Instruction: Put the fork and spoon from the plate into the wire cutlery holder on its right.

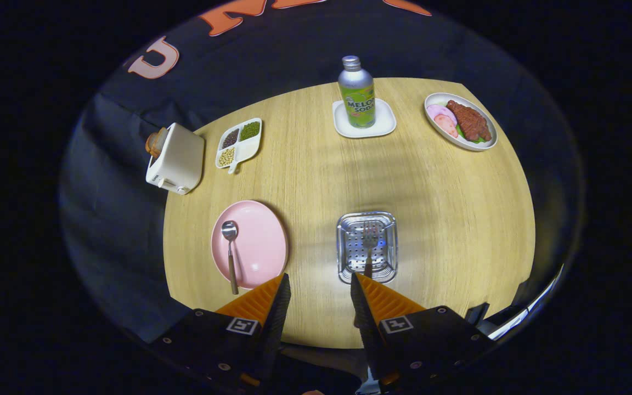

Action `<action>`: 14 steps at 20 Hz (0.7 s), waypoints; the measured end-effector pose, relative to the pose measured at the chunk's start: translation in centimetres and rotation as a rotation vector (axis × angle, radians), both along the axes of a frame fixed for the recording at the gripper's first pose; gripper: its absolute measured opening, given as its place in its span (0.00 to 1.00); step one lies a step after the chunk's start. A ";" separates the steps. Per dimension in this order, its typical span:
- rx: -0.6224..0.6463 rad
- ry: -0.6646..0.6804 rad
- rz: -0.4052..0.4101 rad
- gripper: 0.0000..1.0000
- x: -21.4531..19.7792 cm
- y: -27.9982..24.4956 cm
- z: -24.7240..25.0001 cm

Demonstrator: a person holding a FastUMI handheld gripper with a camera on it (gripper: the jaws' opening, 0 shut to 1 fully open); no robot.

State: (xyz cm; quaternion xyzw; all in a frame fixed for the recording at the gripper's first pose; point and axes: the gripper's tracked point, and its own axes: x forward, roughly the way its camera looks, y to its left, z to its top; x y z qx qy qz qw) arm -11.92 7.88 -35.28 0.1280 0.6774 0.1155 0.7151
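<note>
One item left: fork [369, 244] already sits in the cutlery holder [367, 247], spoon [230, 253] still on the pink plate [250, 244] left of holder. Gripper [320, 296] open, empty, fingers spread, holder just ahead. Spoon lies off the left finger, handle toward the gripper, bowl away. Nothing blocks it. Toaster [176, 159], bean tray [239, 144], soda bottle [357, 93], food dish [460, 120] well beyond holder.

gripper view | rides on tool [320, 285] | high, looking down over table [458, 230]
</note>
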 end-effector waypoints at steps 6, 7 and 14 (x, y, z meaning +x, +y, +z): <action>0.050 -0.014 0.078 0.78 -0.8 6.2 -0.1; 0.055 -0.017 0.094 0.78 -1.0 7.4 -0.4; 0.046 -0.070 0.224 0.78 -2.2 14.2 -2.7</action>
